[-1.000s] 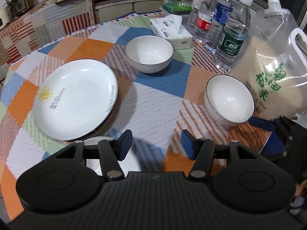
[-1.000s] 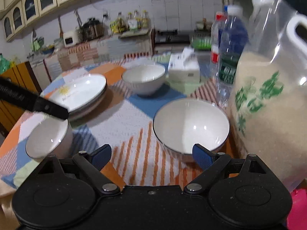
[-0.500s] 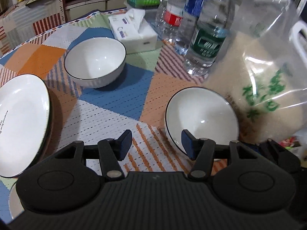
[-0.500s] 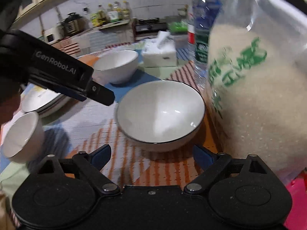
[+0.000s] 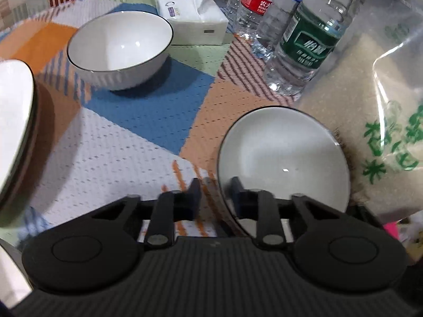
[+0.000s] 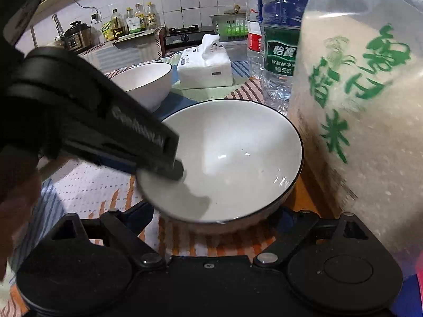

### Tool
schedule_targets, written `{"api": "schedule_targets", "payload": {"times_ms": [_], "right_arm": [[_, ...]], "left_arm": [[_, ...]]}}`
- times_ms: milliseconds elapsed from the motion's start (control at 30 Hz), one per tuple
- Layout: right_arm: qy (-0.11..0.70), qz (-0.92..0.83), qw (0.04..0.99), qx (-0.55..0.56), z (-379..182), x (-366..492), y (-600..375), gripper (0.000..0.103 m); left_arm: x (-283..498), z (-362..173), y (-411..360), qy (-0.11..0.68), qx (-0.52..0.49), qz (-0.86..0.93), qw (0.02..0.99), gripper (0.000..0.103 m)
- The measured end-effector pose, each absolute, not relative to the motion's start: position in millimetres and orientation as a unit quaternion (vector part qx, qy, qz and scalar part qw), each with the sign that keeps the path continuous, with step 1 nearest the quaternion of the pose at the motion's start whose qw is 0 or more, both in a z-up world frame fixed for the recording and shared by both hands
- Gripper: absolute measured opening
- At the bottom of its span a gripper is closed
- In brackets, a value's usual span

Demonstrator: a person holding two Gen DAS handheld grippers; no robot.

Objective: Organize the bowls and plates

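Observation:
A white bowl with a dark rim point(image 5: 285, 155) stands beside the rice bag. My left gripper point(image 5: 215, 192) is shut on its near-left rim, one finger inside and one outside. In the right wrist view the same bowl point(image 6: 238, 153) lies between the wide-apart fingers of my open right gripper point(image 6: 211, 219), and the left gripper point(image 6: 148, 153) reaches onto its left rim. A second white bowl point(image 5: 120, 49) stands farther back, also in the right wrist view point(image 6: 142, 84). Stacked white plates point(image 5: 14, 126) lie at the left edge.
A big rice bag point(image 5: 375, 100) stands right of the held bowl, touching or nearly so. Several water bottles point(image 5: 304, 34) and a tissue box point(image 5: 193, 18) stand behind. A patchwork cloth point(image 5: 127, 142) covers the table. Another white dish point(image 5: 10, 272) shows at the lower left.
My left gripper moved right to the bowl by the rice bag and closed on its rim. My right gripper moved closer, so the bowl now sits between its open fingers.

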State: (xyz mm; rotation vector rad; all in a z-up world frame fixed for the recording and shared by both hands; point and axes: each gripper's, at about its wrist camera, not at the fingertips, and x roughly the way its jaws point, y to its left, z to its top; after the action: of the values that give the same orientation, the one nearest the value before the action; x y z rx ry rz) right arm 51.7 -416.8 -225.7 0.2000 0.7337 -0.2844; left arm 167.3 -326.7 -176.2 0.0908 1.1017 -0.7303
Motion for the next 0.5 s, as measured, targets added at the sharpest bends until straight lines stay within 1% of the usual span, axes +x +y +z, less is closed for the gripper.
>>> {"api": "schedule_targets", "payload": {"times_ms": [33,167,333,433,500], "right_arm": [[0.354,-0.141,0.92,0.095,-226.5,54.3,-416.3,0.094],[0.349,-0.144,0.922,0.088,-228.3,57.8,-416.0,0.094],[0.347,-0.116,0.929,0.057,-223.7,55.7,-405.1,0.093],[0.344,-0.101,0.934,0.016,-219.3,58.8,-392.7,0.09],[0.338,-0.082,0.937,-0.007,-213.1,55.4,-383.8,0.09]], "left_arm": [[167.4,-176.0,-326.7,0.515,0.037,-0.343,0.785,0.009],[165.2,-172.9,-325.7,0.523,0.049,-0.338,0.78,0.009],[168.7,-164.7,-308.1,0.547,0.04,-0.327,0.77,0.01],[168.4,-150.8,-296.4,0.543,0.054,-0.316,0.776,0.01],[166.8,-135.2,-281.6,0.528,0.034,-0.311,0.789,0.01]]}}
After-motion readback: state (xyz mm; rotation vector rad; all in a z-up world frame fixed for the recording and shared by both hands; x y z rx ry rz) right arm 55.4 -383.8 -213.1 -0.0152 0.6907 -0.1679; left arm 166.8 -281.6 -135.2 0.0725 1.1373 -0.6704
